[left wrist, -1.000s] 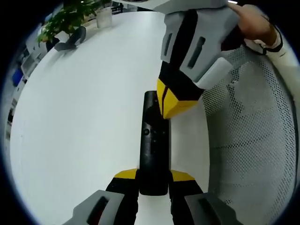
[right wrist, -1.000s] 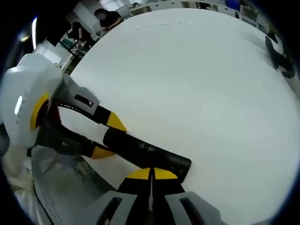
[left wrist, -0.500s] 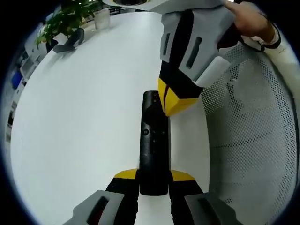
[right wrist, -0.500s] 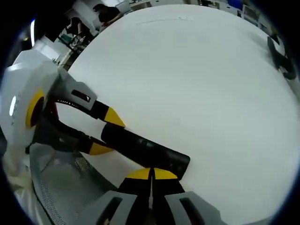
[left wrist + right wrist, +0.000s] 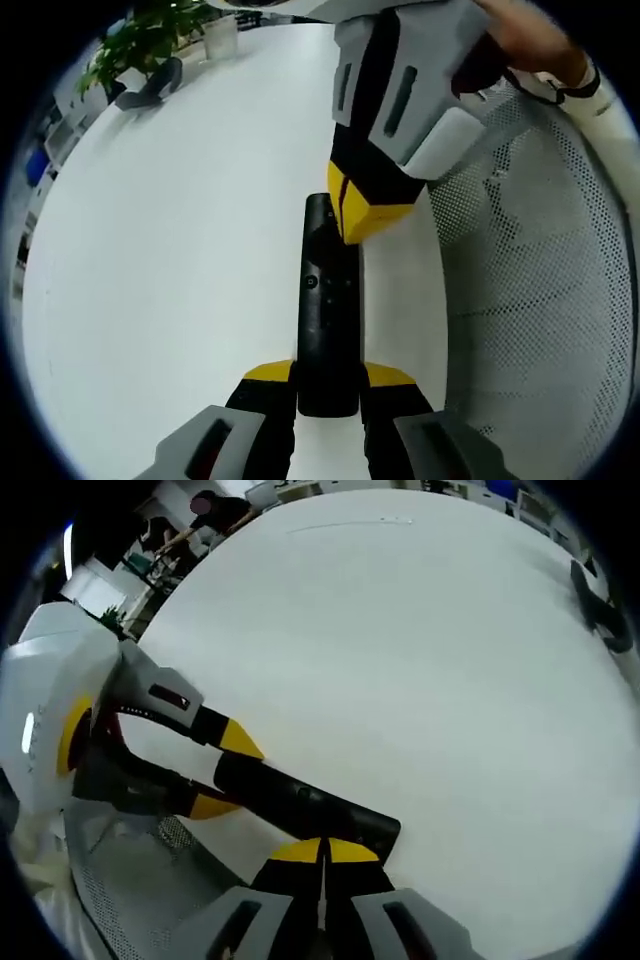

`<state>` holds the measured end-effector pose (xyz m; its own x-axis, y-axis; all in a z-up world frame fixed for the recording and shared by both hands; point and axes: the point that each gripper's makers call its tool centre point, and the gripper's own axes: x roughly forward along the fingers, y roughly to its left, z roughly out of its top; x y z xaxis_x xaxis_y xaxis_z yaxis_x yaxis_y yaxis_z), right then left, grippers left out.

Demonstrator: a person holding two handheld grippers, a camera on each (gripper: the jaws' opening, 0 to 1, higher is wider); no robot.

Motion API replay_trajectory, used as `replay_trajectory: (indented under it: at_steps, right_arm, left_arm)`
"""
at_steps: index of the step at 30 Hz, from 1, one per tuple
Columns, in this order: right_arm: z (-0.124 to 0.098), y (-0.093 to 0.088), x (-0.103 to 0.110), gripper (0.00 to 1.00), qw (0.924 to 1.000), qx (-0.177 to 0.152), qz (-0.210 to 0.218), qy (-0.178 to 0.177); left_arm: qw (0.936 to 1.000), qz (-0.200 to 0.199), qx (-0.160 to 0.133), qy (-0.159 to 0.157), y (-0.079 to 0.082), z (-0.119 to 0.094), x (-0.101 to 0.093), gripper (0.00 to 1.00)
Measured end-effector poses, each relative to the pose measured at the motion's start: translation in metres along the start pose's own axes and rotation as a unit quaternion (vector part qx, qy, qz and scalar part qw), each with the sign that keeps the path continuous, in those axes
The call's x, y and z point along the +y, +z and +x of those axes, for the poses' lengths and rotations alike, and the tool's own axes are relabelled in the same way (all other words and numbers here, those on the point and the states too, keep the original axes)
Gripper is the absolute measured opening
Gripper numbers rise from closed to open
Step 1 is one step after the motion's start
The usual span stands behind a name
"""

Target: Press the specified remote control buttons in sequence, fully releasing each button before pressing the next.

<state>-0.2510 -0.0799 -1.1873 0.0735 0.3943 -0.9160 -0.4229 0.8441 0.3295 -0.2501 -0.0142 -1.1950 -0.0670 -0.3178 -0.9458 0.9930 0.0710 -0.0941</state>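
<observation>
The remote control (image 5: 328, 310) lies near the white counter (image 5: 170, 250) edge, its near end clamped between the left tongs (image 5: 328, 374). The right tongs (image 5: 323, 851), pressed fully together, rest their tips on its far end, beside the mesh chair (image 5: 540, 300). The left gripper view shows the button face; the right gripper view shows the remote's side.

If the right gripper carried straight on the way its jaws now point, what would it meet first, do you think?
Most likely the black remote control, near its far end: the shut right gripper sits just short of it or already touching. Depth is unclear. The left gripper holds the other end.

Black remote (image 5: 327, 320), white table (image 5: 180, 230), seemingly perforated chair (image 5: 540, 300)
</observation>
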Motion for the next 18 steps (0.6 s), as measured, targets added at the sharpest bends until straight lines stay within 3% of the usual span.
replay_trajectory:
  at_steps: [18]
  right_arm:
    - [0.0025, 0.0001, 0.0024, 0.00, 1.0000, 0.008, -0.001, -0.001]
  left_arm:
    - [1.0000, -0.002, 0.002, -0.002, 0.0001, 0.0001, 0.0002, 0.22]
